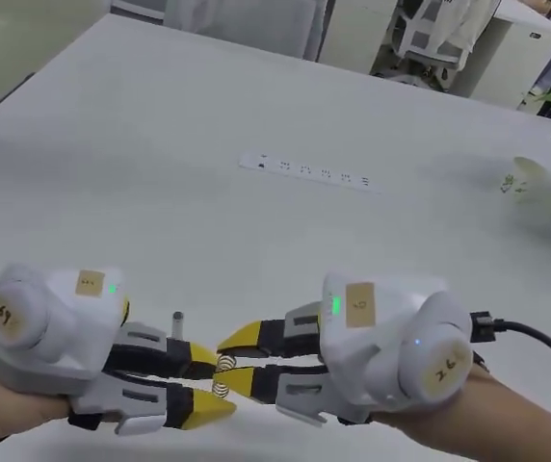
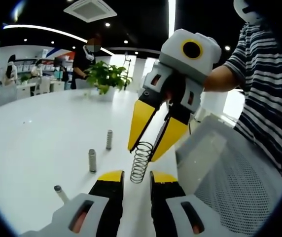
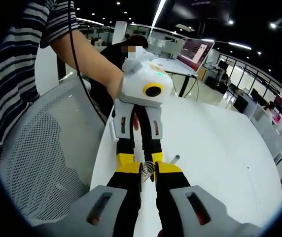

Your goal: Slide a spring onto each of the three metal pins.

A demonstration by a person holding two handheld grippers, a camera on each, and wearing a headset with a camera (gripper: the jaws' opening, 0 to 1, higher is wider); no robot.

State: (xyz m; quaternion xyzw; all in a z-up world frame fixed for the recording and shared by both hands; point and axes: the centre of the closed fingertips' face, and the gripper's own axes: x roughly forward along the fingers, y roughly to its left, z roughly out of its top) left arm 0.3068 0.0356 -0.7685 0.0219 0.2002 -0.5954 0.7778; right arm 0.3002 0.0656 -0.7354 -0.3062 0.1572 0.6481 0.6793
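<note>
Three cylindrical metal pins, coiled spring, yellow-tipped right tongs

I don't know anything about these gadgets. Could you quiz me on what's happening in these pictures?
1. Where is the spring? A. on a pin; B. between the jaw tips of the left gripper and the right gripper; C. on the floor.
2. How many metal pins show in the left gripper view?
3. True or false: every pin is bare.
Key: 1 B; 2 three; 3 true.
</note>
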